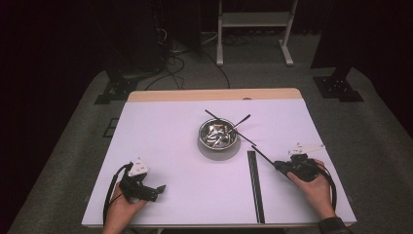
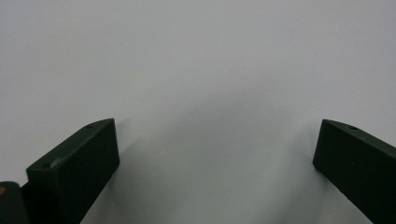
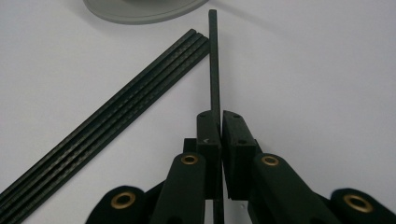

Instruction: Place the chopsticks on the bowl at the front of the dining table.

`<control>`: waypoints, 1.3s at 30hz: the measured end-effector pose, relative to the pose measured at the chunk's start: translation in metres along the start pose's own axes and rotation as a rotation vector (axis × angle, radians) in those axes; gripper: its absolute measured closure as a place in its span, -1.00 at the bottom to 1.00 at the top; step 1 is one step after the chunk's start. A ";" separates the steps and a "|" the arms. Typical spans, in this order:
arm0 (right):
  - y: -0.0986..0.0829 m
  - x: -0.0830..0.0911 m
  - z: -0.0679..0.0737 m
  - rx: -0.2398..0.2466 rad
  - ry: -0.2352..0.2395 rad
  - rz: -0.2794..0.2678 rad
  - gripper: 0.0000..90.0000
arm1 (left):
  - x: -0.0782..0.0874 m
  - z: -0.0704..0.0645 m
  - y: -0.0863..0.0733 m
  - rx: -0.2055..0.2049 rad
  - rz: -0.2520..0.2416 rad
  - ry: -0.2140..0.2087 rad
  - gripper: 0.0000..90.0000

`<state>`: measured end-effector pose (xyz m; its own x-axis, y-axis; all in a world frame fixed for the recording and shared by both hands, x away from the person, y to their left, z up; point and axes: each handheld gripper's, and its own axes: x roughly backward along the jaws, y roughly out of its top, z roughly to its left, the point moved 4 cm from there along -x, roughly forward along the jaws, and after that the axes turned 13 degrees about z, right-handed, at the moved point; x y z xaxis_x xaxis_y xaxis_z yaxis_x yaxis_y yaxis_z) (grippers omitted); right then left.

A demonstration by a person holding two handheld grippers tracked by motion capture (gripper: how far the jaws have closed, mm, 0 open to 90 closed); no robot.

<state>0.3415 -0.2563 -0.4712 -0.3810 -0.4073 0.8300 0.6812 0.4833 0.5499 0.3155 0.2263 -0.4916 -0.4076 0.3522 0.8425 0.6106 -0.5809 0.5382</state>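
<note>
Bare worktop (image 1: 165, 146) lay open left of the bowl (image 1: 218, 135). On the right, sticks (image 1: 255, 187) lying flat and two leaning from the bowl blocked passage.

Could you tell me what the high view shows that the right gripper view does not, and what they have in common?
The high view alone takes in the metal bowl with two black sticks leaning out of it, the left gripper resting with jaws apart, both of the person's hands and the floor beyond.

The right gripper view alone shows close up that the right gripper has its jaws shut on a black stick.

Both show that stick, the row of black sticks beside it and the white table.
</note>
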 end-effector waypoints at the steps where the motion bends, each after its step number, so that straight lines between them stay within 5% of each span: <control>1: 0.000 0.000 0.000 0.001 0.002 0.000 0.90 | 0.000 0.000 0.000 0.000 0.000 0.000 -1.00; 39: 0.027 -0.003 0.039 0.098 0.071 -0.024 0.90 | 0.000 0.000 0.000 0.000 0.001 0.000 -1.00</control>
<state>0.3365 -0.2115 -0.4550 -0.3485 -0.4719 0.8099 0.6065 0.5452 0.5787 0.3155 0.2264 -0.4915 -0.4068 0.3518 0.8431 0.6111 -0.5811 0.5374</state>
